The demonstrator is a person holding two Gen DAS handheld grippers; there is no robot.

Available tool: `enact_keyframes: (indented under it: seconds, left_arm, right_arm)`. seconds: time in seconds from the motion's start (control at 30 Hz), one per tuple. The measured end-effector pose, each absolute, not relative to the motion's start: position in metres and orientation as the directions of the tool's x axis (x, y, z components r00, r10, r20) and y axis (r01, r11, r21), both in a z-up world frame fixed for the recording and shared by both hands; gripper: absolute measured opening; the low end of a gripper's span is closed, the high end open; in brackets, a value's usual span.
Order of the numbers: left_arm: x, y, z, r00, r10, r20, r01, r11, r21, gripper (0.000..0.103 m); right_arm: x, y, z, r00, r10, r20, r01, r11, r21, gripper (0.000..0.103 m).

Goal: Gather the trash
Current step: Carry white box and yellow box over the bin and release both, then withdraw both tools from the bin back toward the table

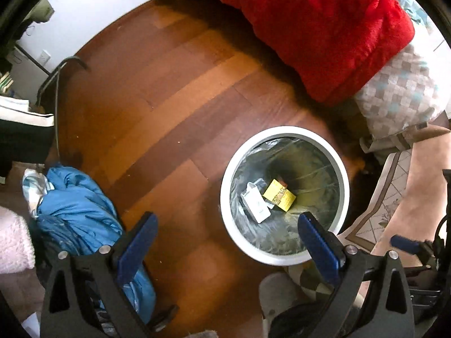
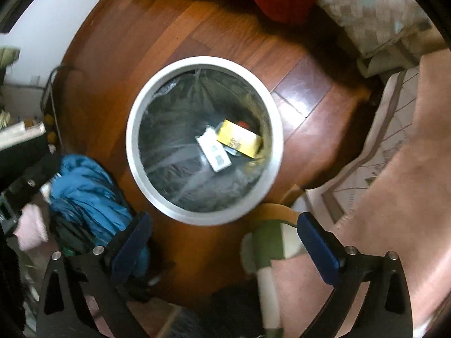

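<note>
A round white trash bin [image 1: 344,174] lined with a clear bag stands on the wooden floor; it also shows in the right wrist view [image 2: 132,140]. Inside lie a yellow box [image 1: 279,195] [image 2: 239,138] and a white box [image 1: 257,204] [image 2: 214,149]. My left gripper [image 1: 228,225] is open and empty, above the floor at the bin's near left side. My right gripper [image 2: 225,225] is open and empty, hovering above the bin's near rim. The right gripper's blue fingertip [image 1: 406,243] shows at the right edge of the left wrist view.
A crumpled blue jacket [image 1: 81,211] [image 2: 87,197] lies left of the bin. A red blanket [image 1: 324,28] and a checked quilt [image 1: 394,90] hang from a bed at the back. A pink rug [image 2: 394,197] lies on the right. A slippered foot [image 2: 267,242] stands near the bin.
</note>
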State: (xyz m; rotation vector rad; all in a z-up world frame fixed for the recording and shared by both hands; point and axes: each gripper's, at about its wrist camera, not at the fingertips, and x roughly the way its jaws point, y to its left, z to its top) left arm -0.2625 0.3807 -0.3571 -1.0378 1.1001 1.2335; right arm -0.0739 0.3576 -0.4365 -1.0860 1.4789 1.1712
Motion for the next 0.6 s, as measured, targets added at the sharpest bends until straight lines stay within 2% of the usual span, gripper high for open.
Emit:
enact_keyframes:
  seconds: [0.2,0.6]
  left_arm:
    - [-0.258,0.358,-0.343,0.010,0.204,-0.979,-0.997,0.076,0.005,0.101]
    - [-0.250,0.328,-0.293,0.025,0.280,-0.960,-0.994,0.112,0.007,0.101]
  right_arm:
    - [-0.069,0.338,-0.407,-0.088,-0.030,-0.996,-0.987,0.136,0.083,0.103]
    - [-0.069,0.312,-0.352,-0.073,0.071,-0.995,-0.987,0.140,0.082,0.103]
